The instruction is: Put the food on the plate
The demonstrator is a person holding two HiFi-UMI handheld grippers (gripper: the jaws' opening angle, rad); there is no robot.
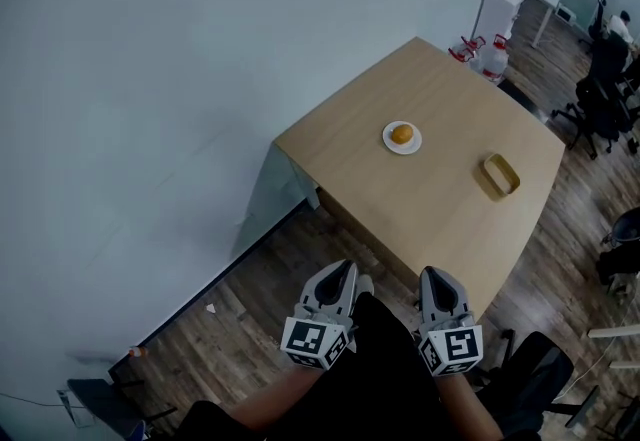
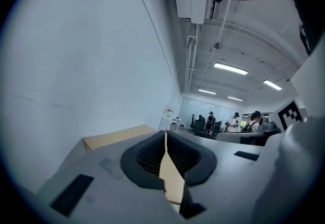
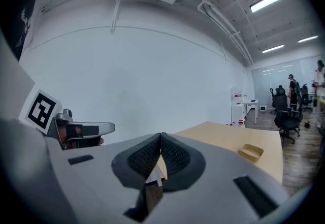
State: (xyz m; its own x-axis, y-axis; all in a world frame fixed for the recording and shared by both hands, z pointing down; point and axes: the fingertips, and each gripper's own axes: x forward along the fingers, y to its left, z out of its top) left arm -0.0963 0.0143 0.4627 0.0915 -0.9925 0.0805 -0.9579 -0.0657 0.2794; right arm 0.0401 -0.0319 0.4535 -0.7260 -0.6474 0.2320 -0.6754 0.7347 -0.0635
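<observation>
Both jaws pressed together, empty. Left gripper (image 1: pixel 343 275) and right gripper (image 1: pixel 435 280) parked off the light wooden table (image 1: pixel 440 204)'s near edge. Round orange-brown food (image 1: pixel 401 133) already on small white plate (image 1: pixel 409 148) mid-table, so probably nothing left to carry.

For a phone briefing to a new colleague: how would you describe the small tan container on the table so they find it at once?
Find the light wooden table beside the pale wall. Two things lie on it, apart: a round white plate with orange-brown food, and the tan container nearer the office chairs. It alone is rectangular and looks empty.
</observation>
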